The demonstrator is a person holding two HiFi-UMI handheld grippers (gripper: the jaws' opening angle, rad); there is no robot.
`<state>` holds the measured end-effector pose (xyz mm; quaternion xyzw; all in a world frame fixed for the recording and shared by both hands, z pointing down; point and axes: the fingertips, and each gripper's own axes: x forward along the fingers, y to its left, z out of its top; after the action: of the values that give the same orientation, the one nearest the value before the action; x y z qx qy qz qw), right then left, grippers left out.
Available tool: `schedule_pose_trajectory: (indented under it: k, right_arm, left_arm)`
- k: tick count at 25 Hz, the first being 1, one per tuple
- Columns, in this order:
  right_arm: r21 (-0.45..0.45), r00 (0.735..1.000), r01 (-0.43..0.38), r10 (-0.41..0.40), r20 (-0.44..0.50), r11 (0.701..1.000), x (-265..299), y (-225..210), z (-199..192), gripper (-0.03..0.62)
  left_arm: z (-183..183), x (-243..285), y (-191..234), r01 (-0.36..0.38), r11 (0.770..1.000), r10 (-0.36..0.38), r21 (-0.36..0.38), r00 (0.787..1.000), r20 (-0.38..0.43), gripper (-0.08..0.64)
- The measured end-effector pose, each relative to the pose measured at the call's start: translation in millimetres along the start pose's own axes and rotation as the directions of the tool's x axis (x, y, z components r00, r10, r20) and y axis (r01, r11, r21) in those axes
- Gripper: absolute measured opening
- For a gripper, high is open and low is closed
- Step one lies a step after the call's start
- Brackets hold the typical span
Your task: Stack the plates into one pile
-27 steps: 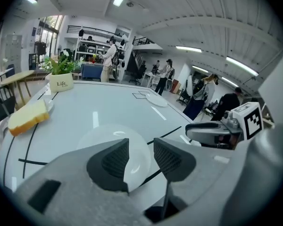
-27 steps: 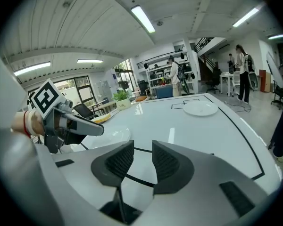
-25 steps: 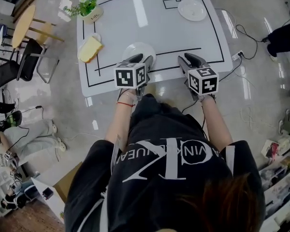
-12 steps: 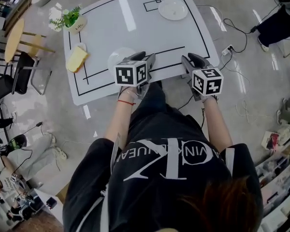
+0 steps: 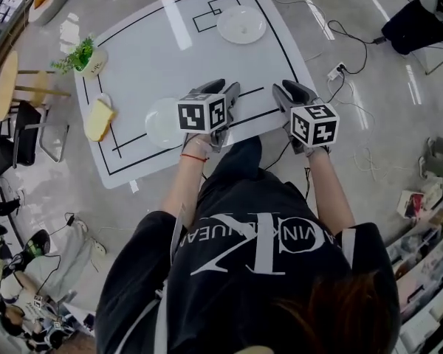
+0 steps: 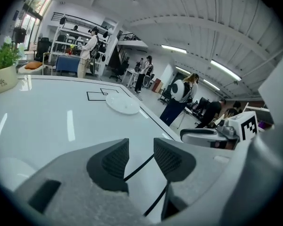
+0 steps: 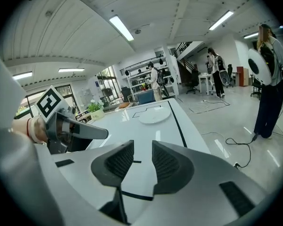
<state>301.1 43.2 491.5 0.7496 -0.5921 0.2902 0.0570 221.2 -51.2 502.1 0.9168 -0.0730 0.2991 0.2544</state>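
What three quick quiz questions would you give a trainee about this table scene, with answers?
1. True or false: the near plate lies on the far plate.
2. What stands at the table's far left corner? A: potted plant. B: mug. C: bottle.
3. How many grippers hold something?
Key: 1 false, they lie apart. 2 A. 3 none; the left gripper and right gripper are both open and empty.
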Motion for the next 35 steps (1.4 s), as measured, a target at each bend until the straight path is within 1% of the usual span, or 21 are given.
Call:
schedule_pose_trajectory:
  k: [3, 5, 11, 17, 23, 27, 31, 35]
  right_arm:
    - [-0.006, 1.000, 0.002, -0.002, -0.016, 1.000, 13, -21, 12, 0.120]
    - [-0.009, 1.000, -0.007, 0.006, -0.027, 1.000, 24, -31, 20, 0.120]
    - [-0.047, 0.996, -0.056, 0.053, -0.072, 0.997, 61, -49, 48, 0.121]
    - [-0.092, 0.989, -0.096, 0.084, -0.123, 0.991, 105, -69, 74, 0.126]
    - [-0.125, 0.982, -0.118, 0.098, -0.160, 0.985, 153, -86, 90, 0.136]
    - [-0.128, 0.978, -0.124, 0.100, -0.181, 0.984, 176, -95, 95, 0.146]
    - [-0.161, 0.975, -0.115, 0.080, -0.207, 0.980, 195, -107, 99, 0.158]
    - [-0.171, 0.974, -0.097, 0.059, -0.218, 0.980, 211, -117, 105, 0.166]
  left_arm:
    - [15, 22, -3, 0.015, 1.000, -0.015, -0.003, 1.000, 0.000, 0.170]
    - [24, 34, 4, 0.007, 1.000, -0.007, -0.020, 1.000, 0.002, 0.170]
    - [58, 59, 35, -0.046, 0.994, 0.051, -0.102, 0.998, 0.046, 0.170]
    - [82, 80, 66, -0.100, 0.979, 0.115, -0.176, 0.990, 0.076, 0.173]
    - [96, 102, 89, -0.153, 0.974, 0.165, -0.166, 0.984, 0.062, 0.189]
    - [98, 116, 97, -0.160, 0.972, 0.170, -0.173, 0.985, 0.039, 0.193]
    - [107, 126, 100, -0.165, 0.974, 0.171, -0.154, 0.985, 0.028, 0.198]
    - [112, 133, 102, -0.168, 0.972, 0.172, -0.166, 0.985, 0.006, 0.209]
